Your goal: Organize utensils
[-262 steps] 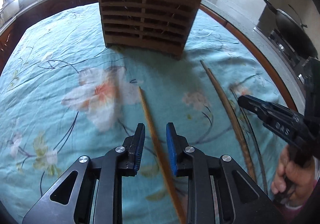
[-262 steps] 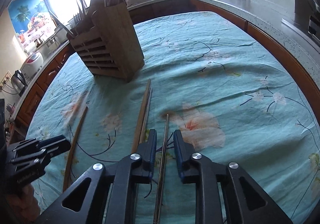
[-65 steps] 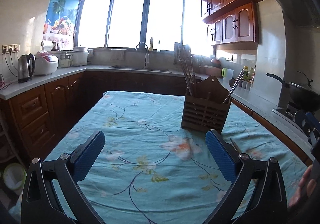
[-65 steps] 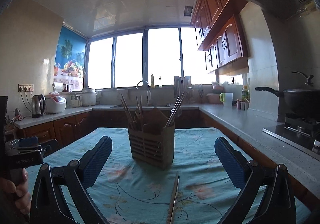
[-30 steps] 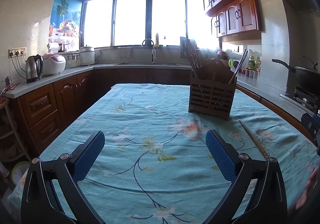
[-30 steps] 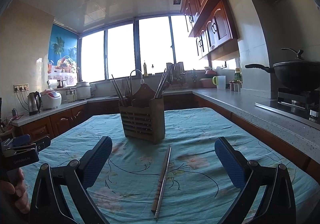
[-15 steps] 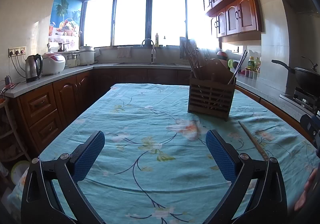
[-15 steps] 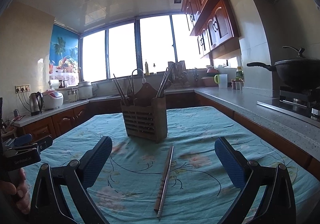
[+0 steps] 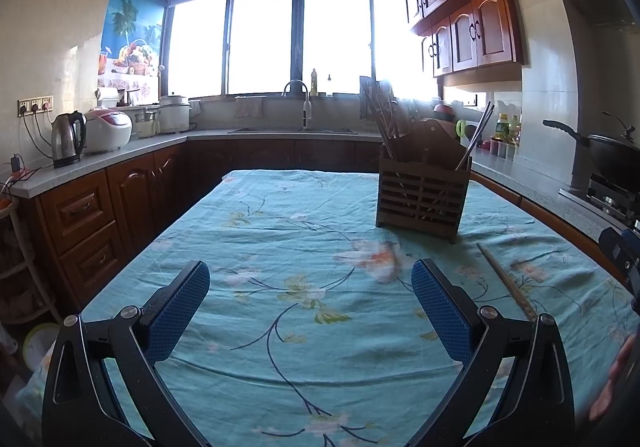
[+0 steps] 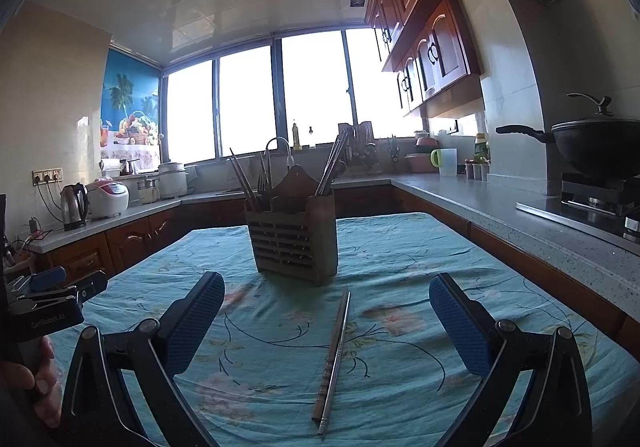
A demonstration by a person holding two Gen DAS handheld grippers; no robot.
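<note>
A slatted wooden utensil holder [image 9: 420, 195] [image 10: 294, 243] stands on the table with several chopsticks and utensils upright in it. A pair of chopsticks [image 10: 334, 351], one metal and one brown, lies on the cloth in front of the holder, between my right gripper's fingers in view. My right gripper [image 10: 326, 321] is wide open and empty, above the near table edge. A wooden chopstick [image 9: 506, 281] lies right of my left gripper [image 9: 310, 307], which is wide open and empty. The left gripper also shows at the left edge of the right wrist view [image 10: 48, 301].
The table wears a teal floral cloth [image 9: 280, 247]. Wooden cabinets and a grey counter [image 10: 520, 215] run around the room. A wok [image 10: 592, 143] sits on the stove at right. A kettle [image 9: 68, 139] and rice cooker [image 9: 108, 129] stand on the left counter.
Both grippers stayed wide open and nearly still over the last second, with a slight drift of view. Long before, they were nearly closed, low over the chopsticks on the table.
</note>
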